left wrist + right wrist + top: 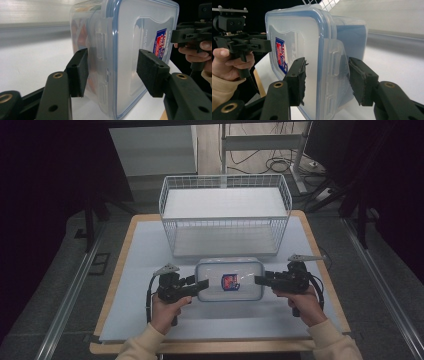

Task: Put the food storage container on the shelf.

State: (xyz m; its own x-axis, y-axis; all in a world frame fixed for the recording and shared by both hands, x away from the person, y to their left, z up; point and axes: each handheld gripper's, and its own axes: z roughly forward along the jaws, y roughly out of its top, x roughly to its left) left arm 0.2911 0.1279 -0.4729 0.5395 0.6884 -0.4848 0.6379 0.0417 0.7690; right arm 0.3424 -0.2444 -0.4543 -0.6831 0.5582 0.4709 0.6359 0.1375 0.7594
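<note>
- The person's forearms come in over the near edge of the desk (125, 320), each hand holding a gripper level and pointed inward at the same thing.
- That thing is a clear plastic container (229, 280) with a blue-sealed lid and a red-and-blue label. It sits in the middle of the desk's near half, on its white sheet, just in front of the white wire basket (225, 215) at the far edge.
- The left gripper (199, 285) has its jaws clamped on the container's left end. In the left gripper view one pad lies on the lid and the other on the underside, straddling the latch flap (100, 47).
- The right gripper (260, 280) meets the right end the same way. Its jaws straddle that end's flap (335, 65), one pad against the lid; whether the far pad presses I cannot tell.
- Gripping both short ends likely keeps so wide a box level for a two-handed lift, probably toward the basket.
</note>
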